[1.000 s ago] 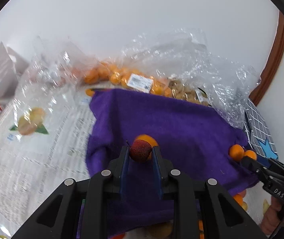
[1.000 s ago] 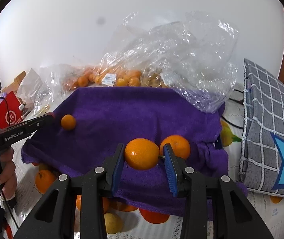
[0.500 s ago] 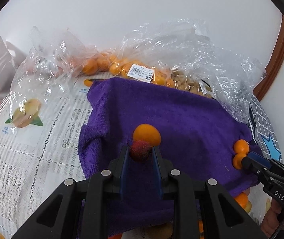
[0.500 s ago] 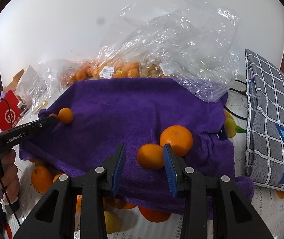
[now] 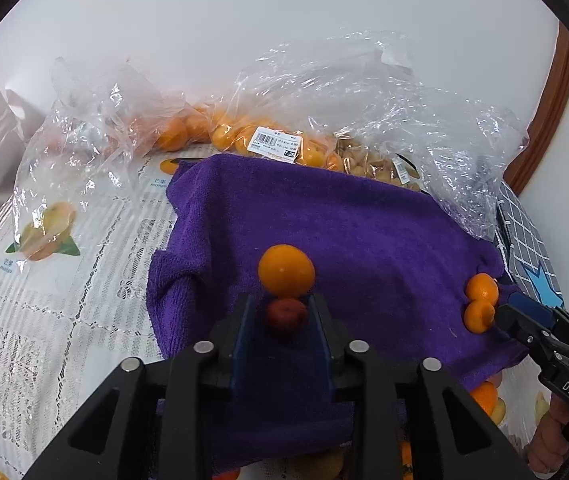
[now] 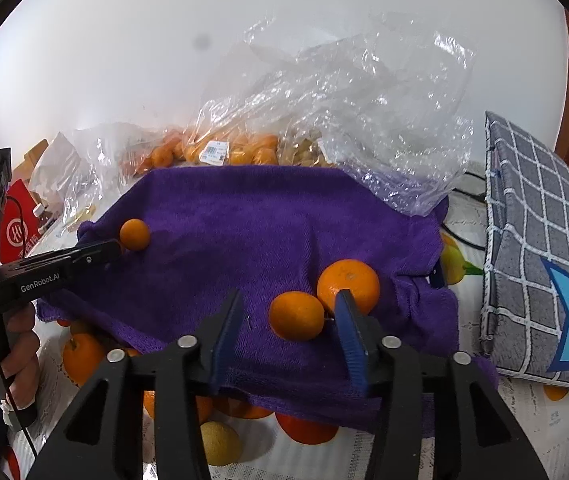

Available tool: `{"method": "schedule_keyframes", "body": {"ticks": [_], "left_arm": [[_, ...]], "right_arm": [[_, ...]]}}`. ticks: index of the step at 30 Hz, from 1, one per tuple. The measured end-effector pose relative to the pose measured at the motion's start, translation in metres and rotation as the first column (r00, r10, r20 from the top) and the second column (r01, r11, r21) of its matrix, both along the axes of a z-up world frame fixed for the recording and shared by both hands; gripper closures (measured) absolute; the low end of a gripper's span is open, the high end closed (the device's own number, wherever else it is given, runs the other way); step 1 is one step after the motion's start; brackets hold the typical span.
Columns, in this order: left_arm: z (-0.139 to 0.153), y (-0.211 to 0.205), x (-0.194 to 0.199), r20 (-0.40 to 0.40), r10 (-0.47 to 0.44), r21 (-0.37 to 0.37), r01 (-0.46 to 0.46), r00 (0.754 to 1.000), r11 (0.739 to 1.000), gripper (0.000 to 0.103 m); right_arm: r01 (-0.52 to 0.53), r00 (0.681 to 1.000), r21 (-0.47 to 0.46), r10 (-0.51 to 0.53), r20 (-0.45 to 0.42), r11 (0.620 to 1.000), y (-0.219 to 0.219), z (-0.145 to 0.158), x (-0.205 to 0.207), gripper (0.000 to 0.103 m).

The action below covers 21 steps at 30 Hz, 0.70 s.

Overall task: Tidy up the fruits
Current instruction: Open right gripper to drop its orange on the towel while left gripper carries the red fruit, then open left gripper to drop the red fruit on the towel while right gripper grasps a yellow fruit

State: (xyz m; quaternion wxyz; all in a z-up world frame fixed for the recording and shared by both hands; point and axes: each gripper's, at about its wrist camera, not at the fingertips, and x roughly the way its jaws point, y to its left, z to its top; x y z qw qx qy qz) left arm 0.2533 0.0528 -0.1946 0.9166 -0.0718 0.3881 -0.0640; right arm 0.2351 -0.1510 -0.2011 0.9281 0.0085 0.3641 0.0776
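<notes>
A purple towel [image 5: 364,232] lies spread on the table; it also shows in the right wrist view [image 6: 244,216]. My left gripper [image 5: 284,316] is shut on a small dark red fruit [image 5: 286,317], low over the towel, just behind an orange [image 5: 286,270]. My right gripper [image 6: 290,312] is open with a small orange [image 6: 297,315] lying on the towel between its fingers, beside a bigger orange [image 6: 348,285]. The left gripper shows in the right wrist view [image 6: 112,250] next to the left orange [image 6: 134,234]. The right gripper's tip shows in the left wrist view [image 5: 512,316].
Clear plastic bags [image 5: 324,112] with oranges and pale fruit lie behind the towel. A grey checked cushion [image 6: 540,248] stands at the right. Several oranges [image 6: 80,356] and a yellowish fruit [image 6: 220,442] lie at the towel's near edge. A red packet [image 6: 18,230] is at the left.
My right gripper has opened and let go of the small orange onto the towel beside the bigger one. My left gripper has lowered with the red fruit towards the towel behind the orange.
</notes>
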Motion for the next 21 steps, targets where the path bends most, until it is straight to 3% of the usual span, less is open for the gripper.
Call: {"method": "schedule_keyframes", "body": {"ticks": [7,14,16,21], "left_arm": [[0.008,0.001,-0.007,0.060,-0.012,-0.029,0.014,0.998,0.999,0.070],[0.011,0.014,-0.006,0.075,0.046,-0.076,-0.040,0.996,0.996,0.070],[0.011,0.016,-0.006,0.074,0.057,-0.077,-0.051,0.996,0.996,0.070],[0.011,0.012,-0.008,0.073,0.025,-0.078,-0.019,0.997,0.997,0.070]], "right_arm": [[0.051,0.996,-0.045,-0.047,0.078,0.998,-0.002,0.010,-0.011,0.053],[0.147,0.979,-0.042,-0.139,0.146,0.988,-0.010,0.020,-0.030,0.053],[0.155,0.981,-0.037,-0.150,0.125,0.987,-0.011,0.020,-0.038,0.053],[0.086,0.996,0.031,-0.086,-0.021,0.996,-0.006,0.010,-0.056,0.053]]}}
